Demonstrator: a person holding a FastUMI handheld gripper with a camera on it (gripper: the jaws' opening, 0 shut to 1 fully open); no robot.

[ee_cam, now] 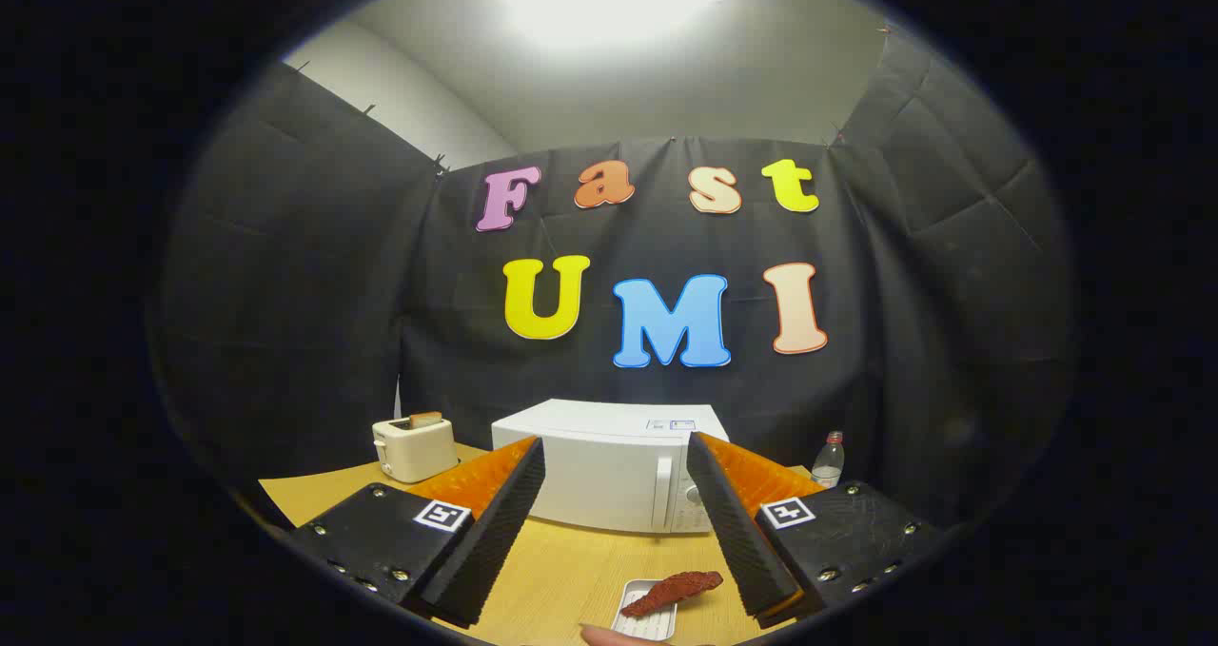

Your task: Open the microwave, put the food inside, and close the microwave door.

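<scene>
Jaws of gripper (617,465) wide apart, facing closed microwave (609,470).

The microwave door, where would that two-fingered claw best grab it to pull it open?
Probably the upright bar handle on the closed door of the white microwave, just beside the control panel. It is a slim vertical bar, so the fingers would likely come straight in from the front, one on each side. The gripper is open, holding nothing, with the microwave beyond its fingers.
</scene>
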